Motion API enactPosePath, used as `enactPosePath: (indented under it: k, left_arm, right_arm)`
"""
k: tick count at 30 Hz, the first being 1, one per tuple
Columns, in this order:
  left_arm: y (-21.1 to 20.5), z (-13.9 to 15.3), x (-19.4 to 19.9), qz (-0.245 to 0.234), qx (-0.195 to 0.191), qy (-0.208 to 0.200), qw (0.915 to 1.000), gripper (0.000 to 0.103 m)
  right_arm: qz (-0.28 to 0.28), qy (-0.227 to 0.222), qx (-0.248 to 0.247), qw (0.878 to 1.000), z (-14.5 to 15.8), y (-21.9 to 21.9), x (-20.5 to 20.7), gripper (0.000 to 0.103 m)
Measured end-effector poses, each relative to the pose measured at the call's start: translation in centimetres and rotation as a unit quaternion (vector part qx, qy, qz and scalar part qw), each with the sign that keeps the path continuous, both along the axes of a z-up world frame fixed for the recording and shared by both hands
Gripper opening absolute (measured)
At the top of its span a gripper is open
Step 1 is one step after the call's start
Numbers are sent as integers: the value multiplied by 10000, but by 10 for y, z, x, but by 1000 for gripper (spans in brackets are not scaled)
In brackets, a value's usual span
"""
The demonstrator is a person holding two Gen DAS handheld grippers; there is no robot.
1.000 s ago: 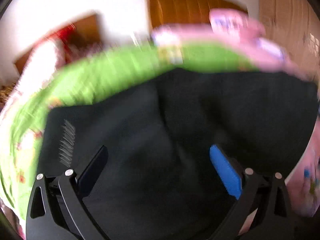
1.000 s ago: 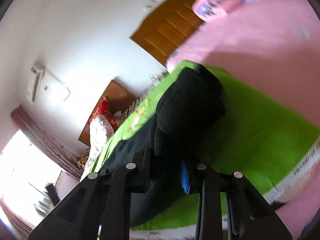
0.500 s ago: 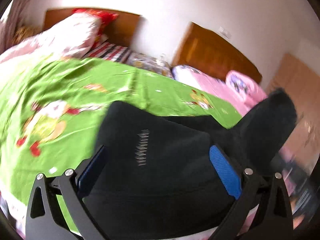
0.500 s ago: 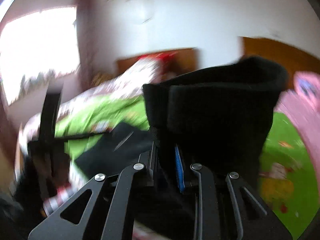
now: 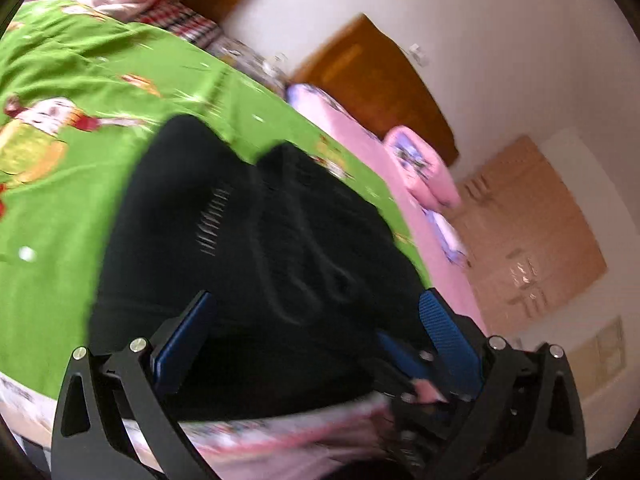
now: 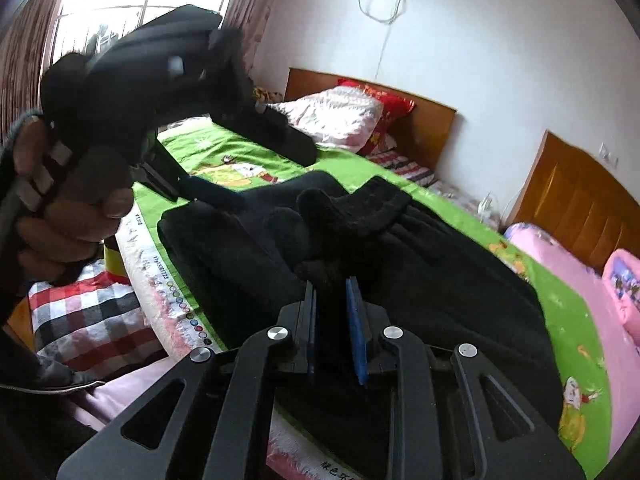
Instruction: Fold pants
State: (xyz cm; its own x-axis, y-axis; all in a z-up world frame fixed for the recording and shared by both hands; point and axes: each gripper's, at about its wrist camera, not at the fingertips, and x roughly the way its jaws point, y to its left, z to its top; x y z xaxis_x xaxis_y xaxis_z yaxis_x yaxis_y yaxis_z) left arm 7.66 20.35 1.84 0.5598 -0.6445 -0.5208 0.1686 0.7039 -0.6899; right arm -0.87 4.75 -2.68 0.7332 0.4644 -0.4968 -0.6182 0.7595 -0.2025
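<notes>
Since half a second ago, your right gripper [image 6: 331,300] has carried its pinched fold down from mid-air onto the black fleece pants [image 6: 400,248], which now lie in a heap across the green cartoon-print bedsheet [image 6: 224,152]. Its jaws sit nearly together, clamped on a bunched fold of that black cloth at centre frame.

Your left gripper [image 5: 320,328] hangs above the pants [image 5: 260,248] with its blue pads [image 5: 448,332] spread wide and nothing between them. The left wrist view is smeared, so fabric creases are hard to read; only a row of pale stitches shows in the upper middle of the cloth. Low in that frame the pants' near edge is cut off behind the gripper's black linkage.

Only the right wrist view shows your left hand [image 6: 60,208] at the left edge, wrapped round the other gripper's handle, plus a red checked blanket [image 6: 88,312] in the lower left. Only the left wrist view shows the pink bedspread [image 5: 360,136] running toward the right.
</notes>
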Motion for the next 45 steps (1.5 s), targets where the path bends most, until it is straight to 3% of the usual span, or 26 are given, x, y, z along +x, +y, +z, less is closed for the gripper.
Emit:
enactPosePath:
  k: [2,4,7,9,11,14,15,17,19,21,23,26,29,31,33,35,36,39,45]
  left_arm:
    - [-18,3,2,-201,160,180,9995,101]
    - [-32,0,12,-458,-34,375,9982,101]
    - [-52,-7,41,-354,297,483,9978,101]
    - [-63,-15,61,-292,348,607,9971,93]
    - [-70,-20,71,-219,525,697,9959,72]
    - [-71,-26,76,-128,781,718,9943,67]
    - [-67,-30,78,-121,761,746,9942,67]
    - [-61,-34,78,-113,633,799,9947,69]
    - [-58,-35,76,-103,563,803,9951,70]
    - [-61,-33,75,-86,660,761,9949,72]
    - [-64,-33,75,-63,763,707,9946,73]
    - [-66,-33,71,-7,830,649,9944,74]
    - [-66,-31,71,6,822,663,9944,75]
    - [-68,-31,73,22,849,669,9941,76]
    - [-71,-29,72,115,965,643,9932,62]
    - [-75,-13,64,244,1080,368,9932,26]
    - [-79,1,58,214,1178,116,9927,24]
    - [-93,63,39,-135,869,-626,9942,22]
    - [-91,152,11,-478,642,-1490,9856,22]
  right_arm:
    - [-4,-33,123,9999,4,-1,1,23]
    - [8,-49,179,9998,5,-1,2,23]
    - [43,14,234,9997,2,1,3,24]
    - [104,119,180,9997,1,-1,5,25]
    - [118,136,124,9998,2,-10,5,31]
    - [-72,-63,332,9994,9,-42,-5,41]
    - [-193,-72,481,9986,11,-57,-9,49]
    - [-551,-88,993,9935,11,-97,-21,99]
    - [-832,43,1498,9852,6,-136,-35,99]
    - [-1138,311,1639,9794,-3,-158,-41,99]
    - [-1364,555,1526,9773,-17,-169,-45,99]
    - [-1684,543,1259,9761,-28,-166,-42,99]
    - [-1837,642,1256,9728,-34,-157,-25,99]
    - [-1998,700,987,9723,-40,-143,-10,99]
    - [-2089,675,900,9714,-48,-134,-2,99]
    - [-2217,557,878,9696,-46,-127,1,98]
    - [-2277,483,825,9690,-45,-124,1,98]
    - [-2394,407,659,9678,-46,-118,3,98]
    - [-2586,-85,18,9659,-48,-102,6,98]
